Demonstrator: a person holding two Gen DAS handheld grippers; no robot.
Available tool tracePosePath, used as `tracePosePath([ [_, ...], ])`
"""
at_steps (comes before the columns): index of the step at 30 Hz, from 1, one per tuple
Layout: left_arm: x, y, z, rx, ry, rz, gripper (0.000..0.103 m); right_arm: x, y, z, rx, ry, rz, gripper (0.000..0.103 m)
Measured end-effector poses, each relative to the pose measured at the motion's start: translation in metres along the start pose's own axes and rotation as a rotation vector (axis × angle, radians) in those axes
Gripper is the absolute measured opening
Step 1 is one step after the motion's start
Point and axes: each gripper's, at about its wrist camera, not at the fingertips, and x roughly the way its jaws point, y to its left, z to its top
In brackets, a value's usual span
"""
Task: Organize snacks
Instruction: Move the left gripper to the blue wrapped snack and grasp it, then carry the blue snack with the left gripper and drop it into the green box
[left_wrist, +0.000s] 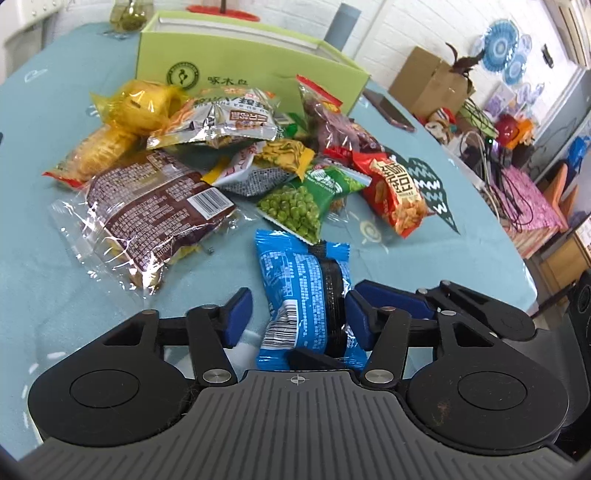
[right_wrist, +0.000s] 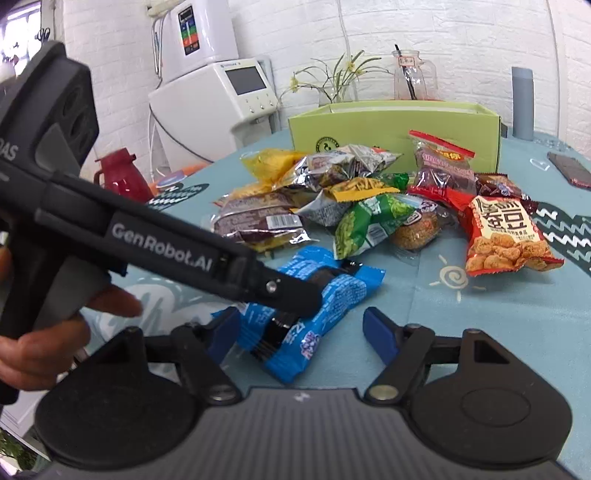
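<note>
A blue snack packet (left_wrist: 295, 273) (right_wrist: 343, 291) lies on the teal tablecloth in front of the snack pile. My left gripper (left_wrist: 299, 314) has it between its blue pads and is shut on it, the right pad pressed into the wrapper. From the right wrist view, the left gripper (right_wrist: 306, 299) comes in from the left, with one finger lying across the packet. My right gripper (right_wrist: 301, 336) is open, with the packet's near end between its fingers, close to its left pad (right_wrist: 223, 332). The open green box (left_wrist: 236, 74) (right_wrist: 391, 125) stands behind the pile.
The pile holds a green pea bag (left_wrist: 306, 206) (right_wrist: 369, 221), a red bag (left_wrist: 395, 192) (right_wrist: 506, 236), a brown bag (left_wrist: 155, 199) and several others. A phone (right_wrist: 569, 168) lies at the right. A hand (right_wrist: 55, 339) holds the left gripper. The table edge (left_wrist: 517, 236) curves at the right.
</note>
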Motion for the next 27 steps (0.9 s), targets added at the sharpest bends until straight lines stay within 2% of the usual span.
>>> tracePosePath([
  [1,0.001,0.002,0.0,-0.015,0.009,-0.023,0.019,0.002,0.001,0.001,-0.006,-0.003,0.004,0.071],
  [2,0.0,0.004,0.0,-0.025,0.011,-0.028,0.018,0.003,0.004,0.002,-0.011,0.0,0.023,0.067],
  [6,-0.014,0.01,-0.006,-0.038,0.022,-0.018,0.015,-0.001,0.018,0.004,-0.021,0.013,0.063,0.067],
  [8,-0.026,0.012,-0.003,-0.058,0.016,-0.011,0.015,-0.007,0.024,0.013,-0.023,-0.01,0.092,0.068],
  [12,-0.059,0.012,0.021,-0.065,-0.091,0.003,0.015,-0.013,0.038,0.047,-0.113,-0.114,0.107,0.069],
  [16,-0.066,0.013,0.076,-0.033,-0.192,0.023,0.014,0.005,0.029,0.101,-0.186,-0.215,0.1,0.07],
  [18,-0.058,0.014,0.117,0.004,-0.246,0.032,0.014,0.02,0.017,0.135,-0.22,-0.258,0.071,0.07],
  [21,-0.034,0.016,0.181,0.038,-0.278,0.046,0.016,0.051,-0.014,0.185,-0.222,-0.282,0.036,0.069],
  [25,0.017,0.033,0.249,0.025,-0.235,0.071,0.017,0.106,-0.057,0.233,-0.152,-0.224,0.044,0.069],
  [27,0.044,0.049,0.267,0.003,-0.193,0.08,0.017,0.135,-0.077,0.242,-0.111,-0.172,0.053,0.069],
])
